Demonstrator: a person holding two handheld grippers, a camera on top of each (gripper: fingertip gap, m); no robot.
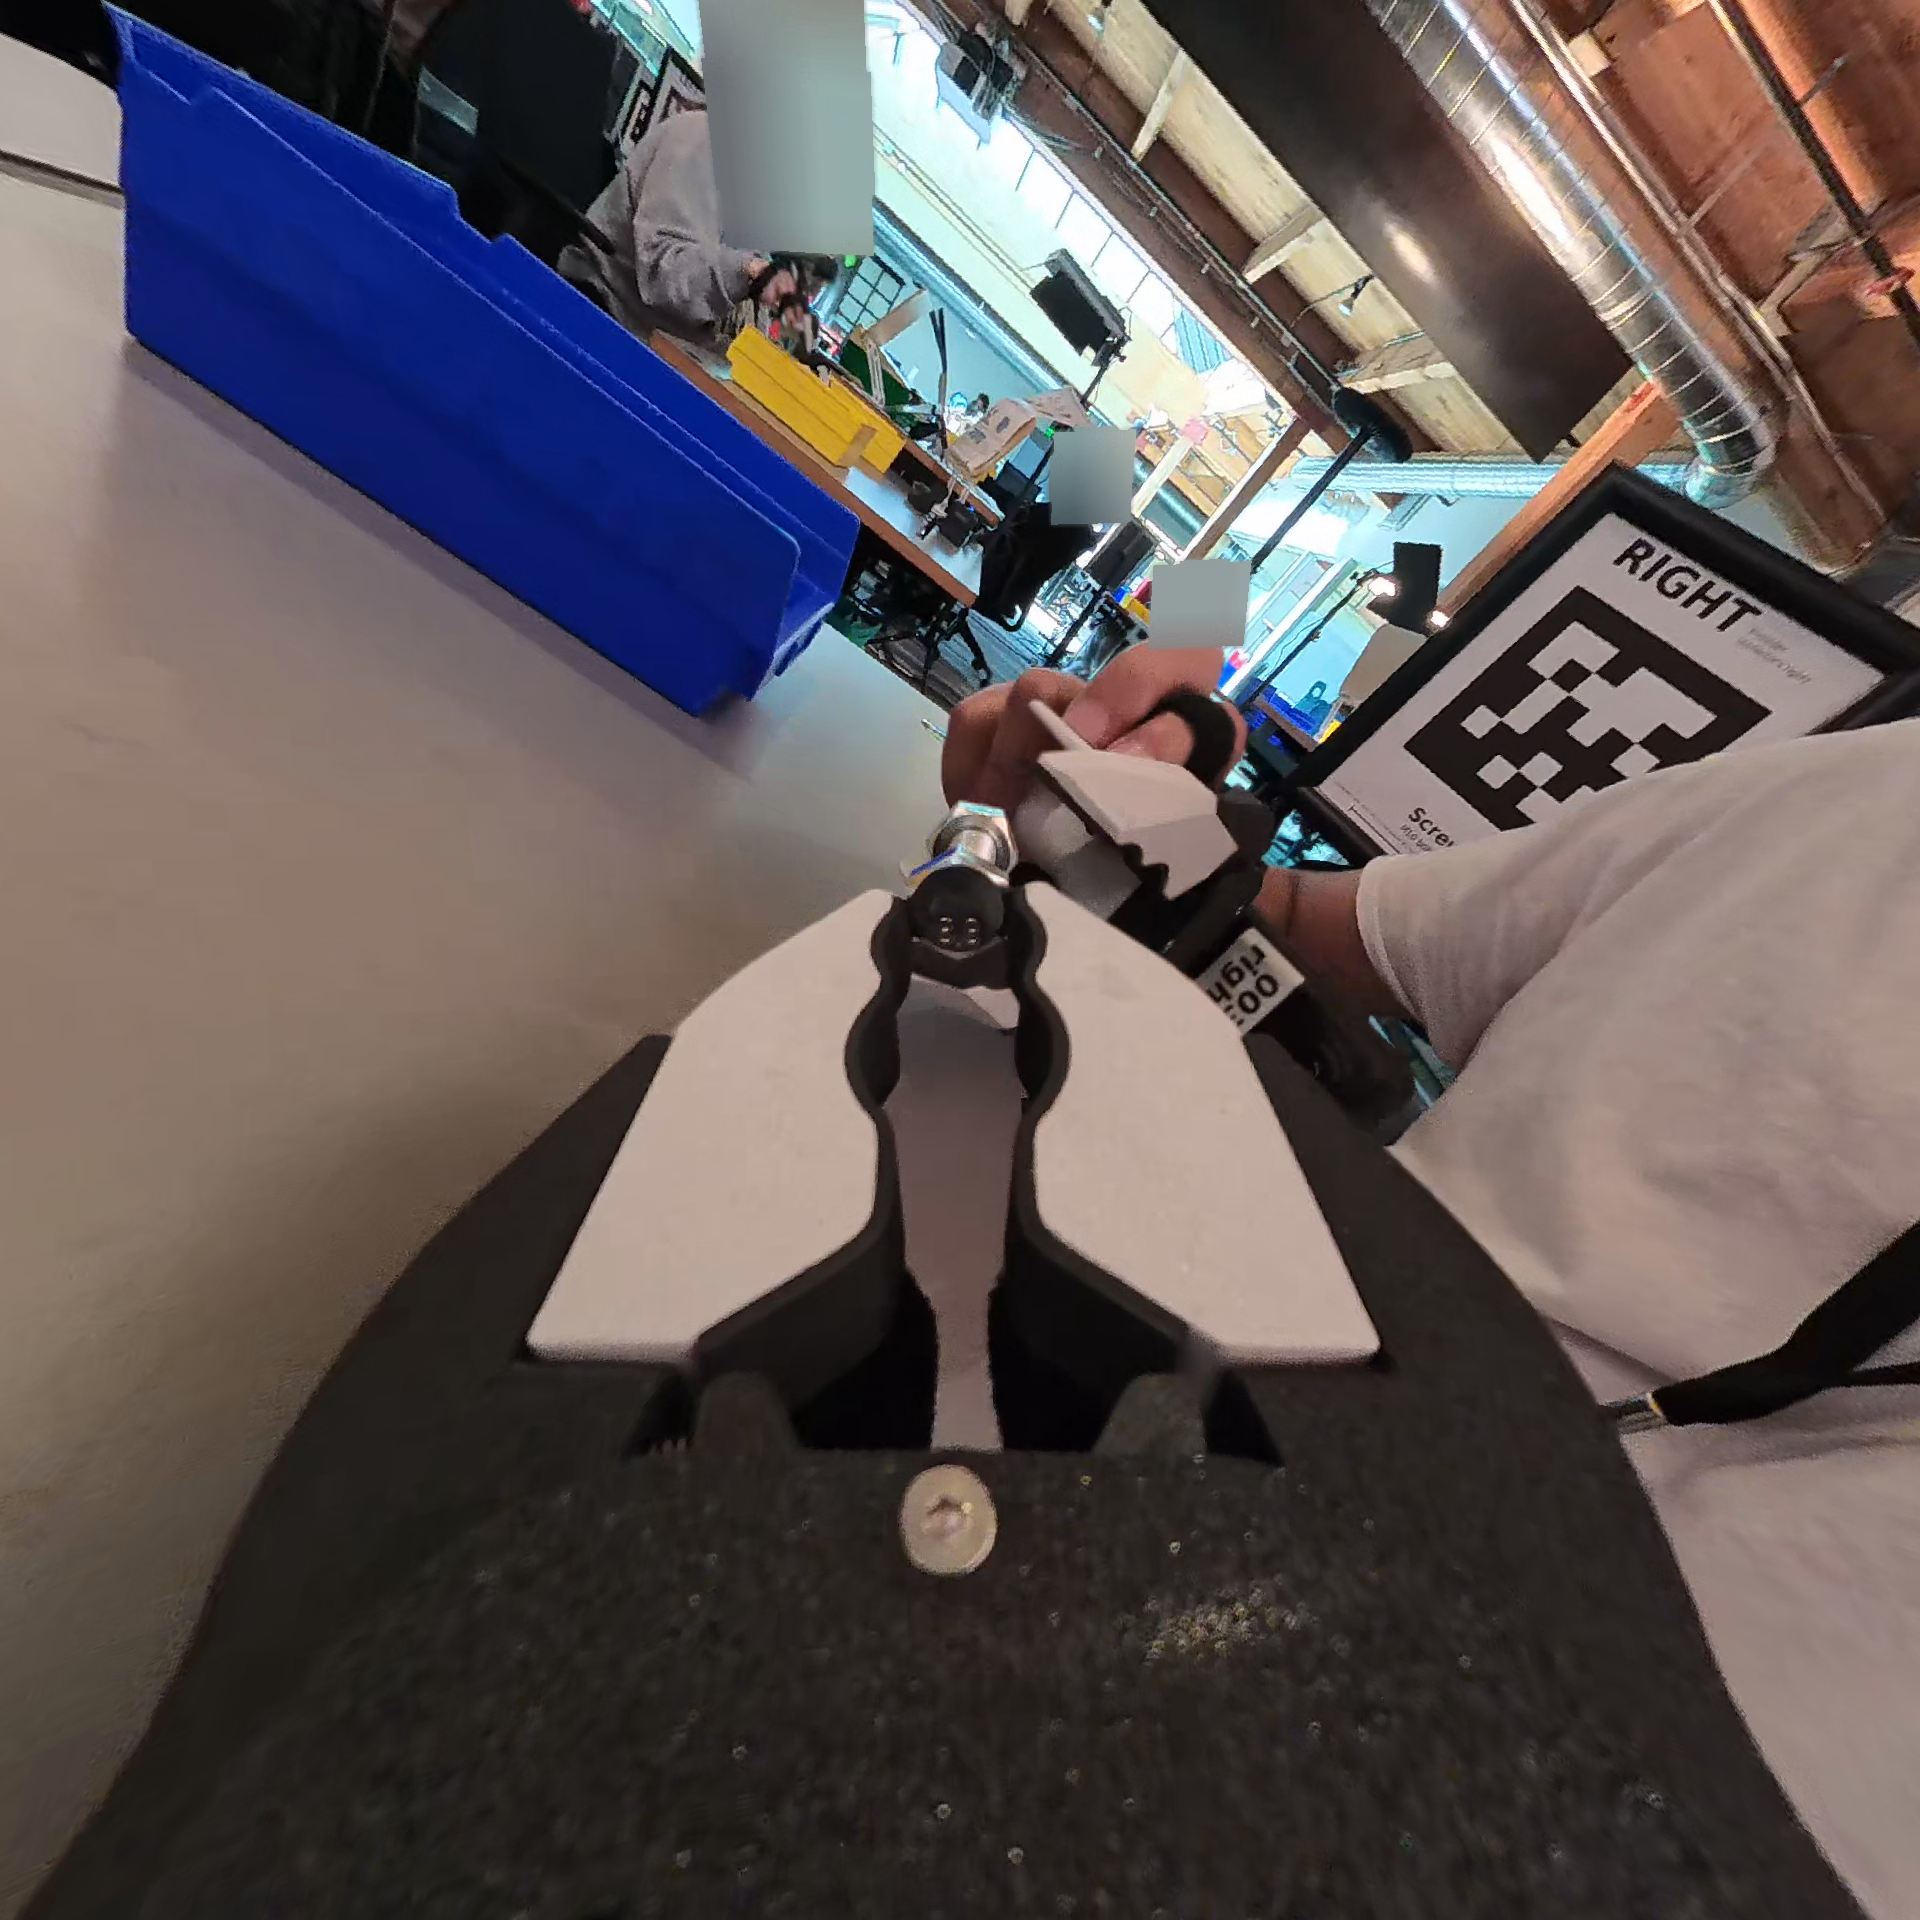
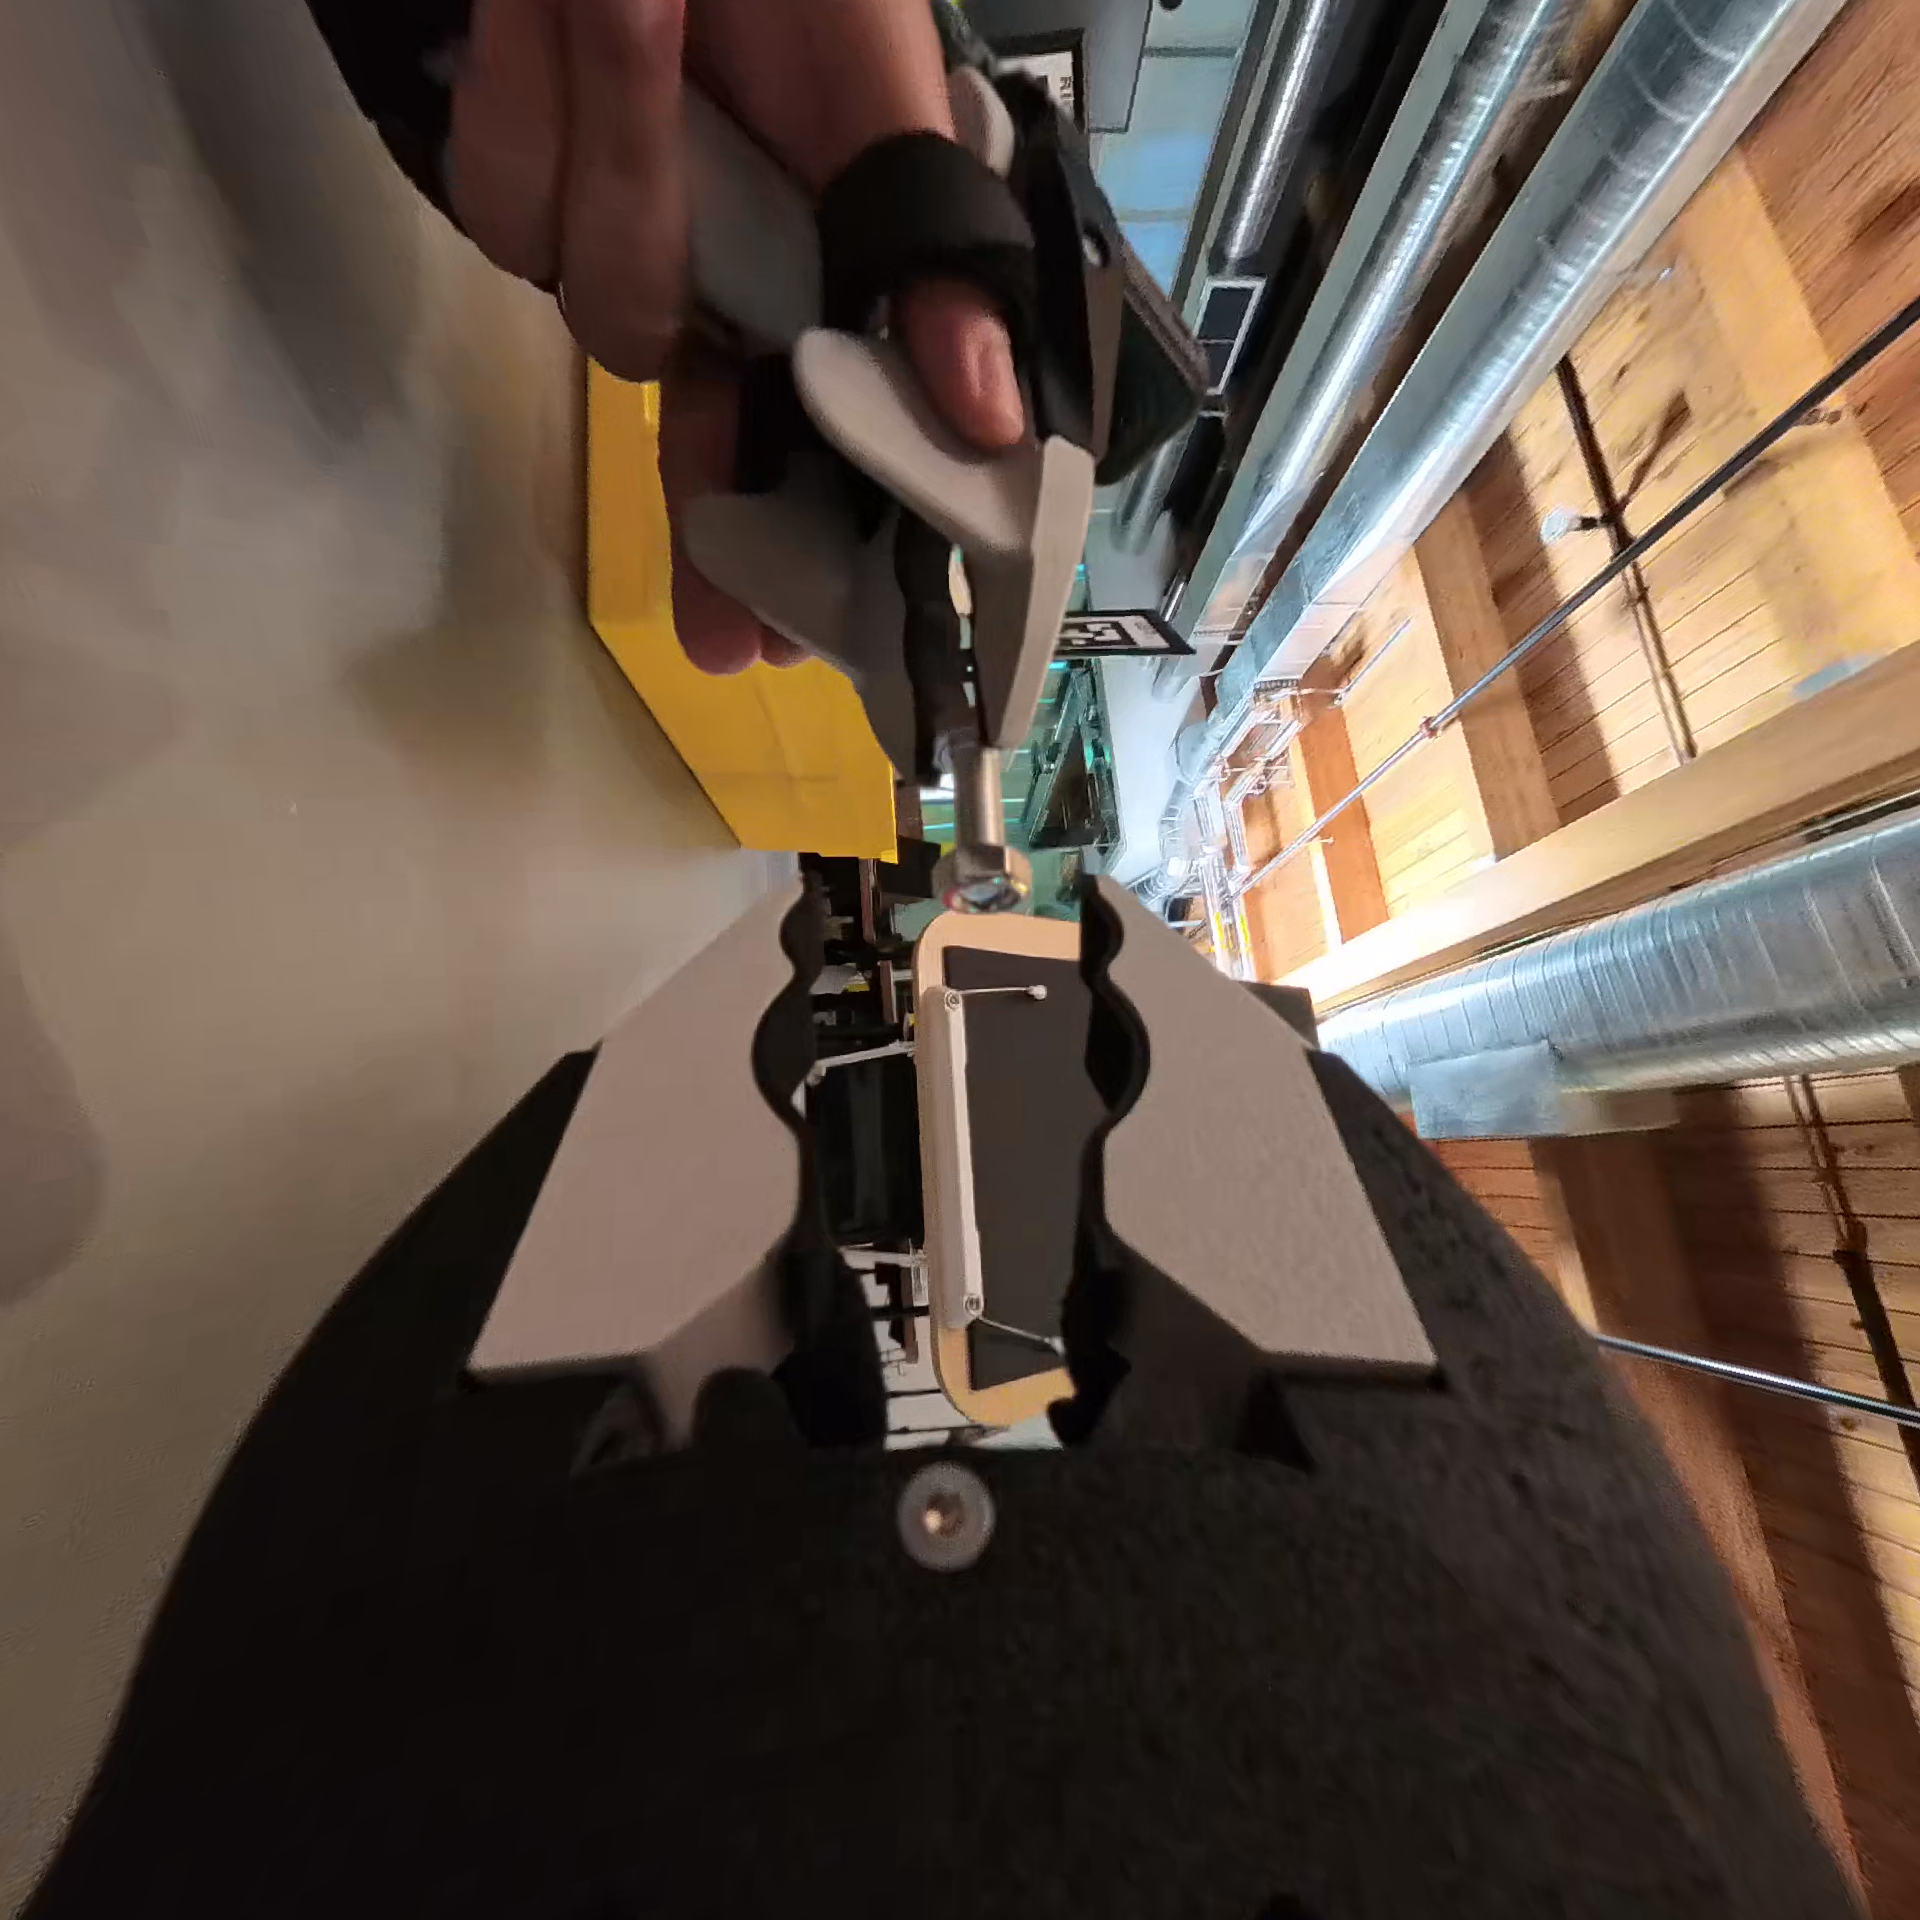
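Note:
In the left wrist view my left gripper (image 1: 956, 914) is shut on the black head of a steel bolt (image 1: 954, 928), held above the white table (image 1: 312, 935). The bolt's shank points away and carries a silver nut (image 1: 966, 834). My right gripper (image 1: 1044, 831) comes in from the right, its tips at that nut, with a person's hand (image 1: 1023, 717) on it. In the right wrist view my right gripper (image 2: 940, 899) is open, and the nut (image 2: 982, 883) sits just at its tips. The left gripper (image 2: 961, 743) holds the bolt (image 2: 982, 800) from above.
A long blue bin (image 1: 447, 416) lies on the table at the far left. A yellow bin (image 2: 727, 644) lies on the table beyond the grippers. A framed sign with a black and white marker (image 1: 1600, 717) stands at the right. A white sleeve (image 1: 1662, 987) fills the right side.

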